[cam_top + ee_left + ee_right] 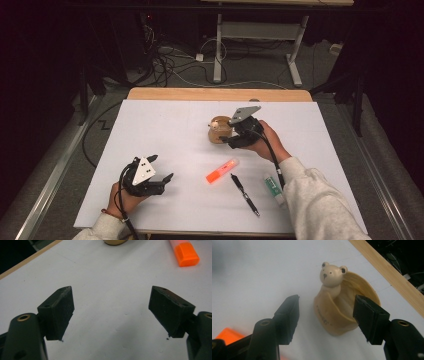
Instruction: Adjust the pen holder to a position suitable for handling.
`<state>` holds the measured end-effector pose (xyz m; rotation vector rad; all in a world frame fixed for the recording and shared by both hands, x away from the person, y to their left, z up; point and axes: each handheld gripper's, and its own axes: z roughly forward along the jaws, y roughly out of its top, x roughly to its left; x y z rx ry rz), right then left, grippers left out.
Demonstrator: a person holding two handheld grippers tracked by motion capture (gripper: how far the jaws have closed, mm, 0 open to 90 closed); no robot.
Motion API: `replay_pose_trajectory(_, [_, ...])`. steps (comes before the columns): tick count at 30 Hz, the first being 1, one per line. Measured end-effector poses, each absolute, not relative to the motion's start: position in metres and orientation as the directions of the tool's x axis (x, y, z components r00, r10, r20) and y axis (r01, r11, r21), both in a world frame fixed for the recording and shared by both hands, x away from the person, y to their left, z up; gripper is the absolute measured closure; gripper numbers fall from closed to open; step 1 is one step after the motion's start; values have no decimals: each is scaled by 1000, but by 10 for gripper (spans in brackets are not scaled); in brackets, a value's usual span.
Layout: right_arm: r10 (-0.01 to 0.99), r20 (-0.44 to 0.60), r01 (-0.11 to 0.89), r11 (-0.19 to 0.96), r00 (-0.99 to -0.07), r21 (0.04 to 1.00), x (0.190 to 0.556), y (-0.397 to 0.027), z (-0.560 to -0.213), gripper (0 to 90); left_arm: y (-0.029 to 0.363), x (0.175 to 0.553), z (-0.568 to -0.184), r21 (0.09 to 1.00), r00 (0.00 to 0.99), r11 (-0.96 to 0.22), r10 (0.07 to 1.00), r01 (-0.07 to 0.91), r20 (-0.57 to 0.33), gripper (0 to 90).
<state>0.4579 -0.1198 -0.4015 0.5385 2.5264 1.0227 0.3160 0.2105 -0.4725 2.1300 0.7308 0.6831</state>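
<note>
Here, on the white table sheet [165, 130], the right gripper [325, 312] hangs spread and unclamped around the wooden bear cup [342, 307] near the far edge, so it should centre both pads on the cup's wall before squeezing, while the left gripper [111, 312] rests open and empty.

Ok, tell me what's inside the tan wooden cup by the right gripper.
A small tan bear figure rises from the tan wooden cup, head above the rim. The cup wall hides the bear's lower body and the cup's bottom.
</note>
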Motion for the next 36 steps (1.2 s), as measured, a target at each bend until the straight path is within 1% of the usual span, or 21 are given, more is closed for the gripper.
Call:
replay_pose_trajectory(5, [465,-162,242,690,-870,682,474,-105,-407,451,210,316,-473,803,696,-531,684,271,217,200])
replay_pose_trajectory(7, [467,-159,255,701,-870,666,484,-98,-412,511,211,316,-473,801,697,-534,683,271,219,198])
replay_pose_trajectory(8, [467,-159,255,701,-870,666,484,-98,-412,511,211,316,-473,801,699,-533,682,272,217,198])
replay_pose_trajectory(9, [452,-149,255,712,-879,654,488,-95,-415,573,211,316,-473,801,699,-533,681,272,216,198])
replay_pose_trajectory(11, [462,-122,286,713,-879,640,493,-93,-418,636,212,315,-473,799,703,-538,677,270,218,198])
replay_pose_trajectory(12, [462,-122,286,713,-879,640,493,-93,-418,636,212,315,-473,799,703,-538,677,270,218,198])
replay_pose_trajectory(13, [461,-110,295,715,-880,634,494,-92,-421,657,212,315,-473,799,704,-538,676,269,218,198])
replay_pose_trajectory(17, [463,-34,333,685,-886,647,500,-93,-428,699,212,316,-474,799,709,-537,672,271,211,199])
replay_pose_trajectory(19, [478,-10,357,669,-878,652,499,-93,-428,706,212,316,-475,793,716,-547,664,270,214,201])
replay_pose_trajectory(22, [481,-7,362,669,-877,649,497,-93,-428,710,210,316,-476,787,723,-555,656,268,216,200])
replay_pose_trajectory(28, [498,63,414,635,-865,652,486,-96,-427,709,210,315,-475,788,727,-554,654,268,212,202])
replay_pose_trajectory(31, [495,51,405,644,-868,649,476,-95,-428,708,209,315,-476,787,728,-554,653,270,210,202])
replay_pose_trajectory(35, [505,61,418,635,-861,649,471,-95,-427,707,209,315,-475,787,729,-556,651,269,210,202])
replay_pose_trajectory(36, [504,31,402,649,-863,646,467,-92,-427,701,208,315,-475,786,731,-556,650,269,210,202])
